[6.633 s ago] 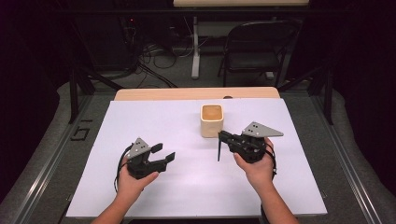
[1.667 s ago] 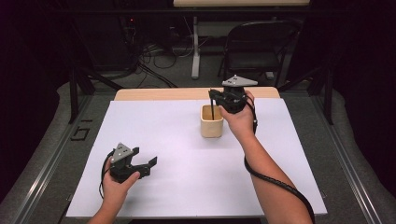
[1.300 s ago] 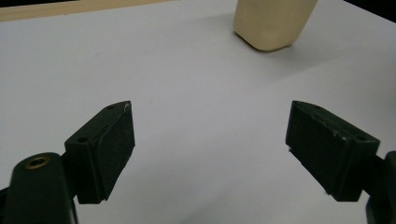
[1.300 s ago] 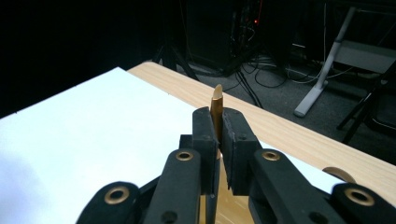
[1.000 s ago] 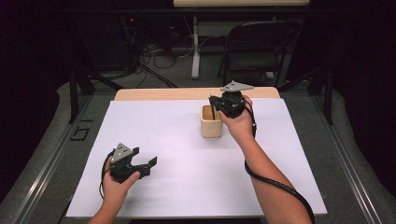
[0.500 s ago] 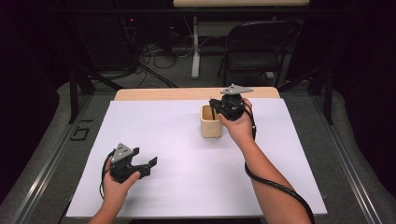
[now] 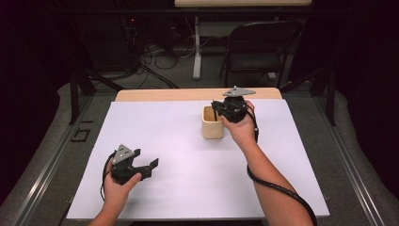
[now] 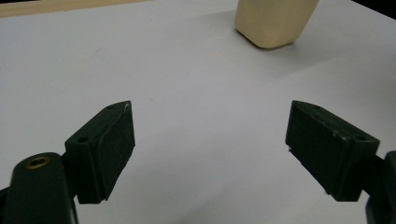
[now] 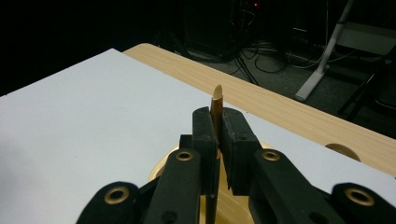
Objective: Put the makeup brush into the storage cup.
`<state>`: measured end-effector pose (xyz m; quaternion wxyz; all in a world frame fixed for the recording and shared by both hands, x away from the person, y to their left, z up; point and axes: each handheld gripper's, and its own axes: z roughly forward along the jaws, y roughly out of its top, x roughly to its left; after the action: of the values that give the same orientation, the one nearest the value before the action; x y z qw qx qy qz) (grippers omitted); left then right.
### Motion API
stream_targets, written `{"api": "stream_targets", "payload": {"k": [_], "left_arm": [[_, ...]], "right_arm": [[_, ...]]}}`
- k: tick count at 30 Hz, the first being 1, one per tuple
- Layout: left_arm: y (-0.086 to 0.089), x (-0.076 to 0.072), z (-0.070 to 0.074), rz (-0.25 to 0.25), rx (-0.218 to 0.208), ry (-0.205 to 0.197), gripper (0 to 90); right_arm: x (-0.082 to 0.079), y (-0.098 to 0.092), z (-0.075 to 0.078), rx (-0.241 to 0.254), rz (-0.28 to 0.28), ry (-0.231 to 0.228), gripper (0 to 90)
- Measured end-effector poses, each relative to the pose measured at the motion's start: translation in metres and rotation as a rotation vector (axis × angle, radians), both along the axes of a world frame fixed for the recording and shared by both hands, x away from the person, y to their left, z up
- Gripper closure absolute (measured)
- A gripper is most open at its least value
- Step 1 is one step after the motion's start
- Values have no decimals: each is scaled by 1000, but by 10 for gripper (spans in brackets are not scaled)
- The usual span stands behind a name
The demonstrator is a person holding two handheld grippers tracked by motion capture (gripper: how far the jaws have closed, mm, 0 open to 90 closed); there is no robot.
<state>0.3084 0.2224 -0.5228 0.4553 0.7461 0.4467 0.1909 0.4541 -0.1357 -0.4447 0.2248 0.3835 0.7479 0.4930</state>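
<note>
Overhead, the right gripper (image 7: 217, 109) hangs above a tan cup (image 7: 212, 125) near the white table's (image 7: 188, 188) far edge; the left gripper (image 7: 143, 165) sits well apart near the front, its jaws spread wide and empty. From the left gripper view, those parted jaws frame bare tabletop, the cup (image 8: 273, 21) far ahead. Closer, the right gripper view shows what the overhead cannot: jaws clamped on a thin wooden stick (image 9: 216, 109), upright over the cup's rim (image 9: 161, 170).

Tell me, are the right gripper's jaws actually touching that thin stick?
Touching. In the right gripper view, the right gripper has both jaws pressed flat against the stick, with no gap.
</note>
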Motion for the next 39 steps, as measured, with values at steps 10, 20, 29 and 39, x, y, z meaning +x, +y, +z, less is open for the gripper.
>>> {"api": "stream_targets", "payload": {"k": [10, 20, 29, 39], "left_arm": [[0, 0, 0, 0, 0, -1, 160], [0, 0, 0, 1, 3, -1, 160], [0, 0, 0, 0, 4, 0, 160], [0, 0, 0, 0, 3, -1, 160]], "right_arm": [[0, 0, -3, -3, -2, 8, 847], [1, 1, -5, -9, 0, 13, 847], [2, -1, -10, -16, -5, 23, 846], [3, -1, -13, -24, -9, 38, 846]]}}
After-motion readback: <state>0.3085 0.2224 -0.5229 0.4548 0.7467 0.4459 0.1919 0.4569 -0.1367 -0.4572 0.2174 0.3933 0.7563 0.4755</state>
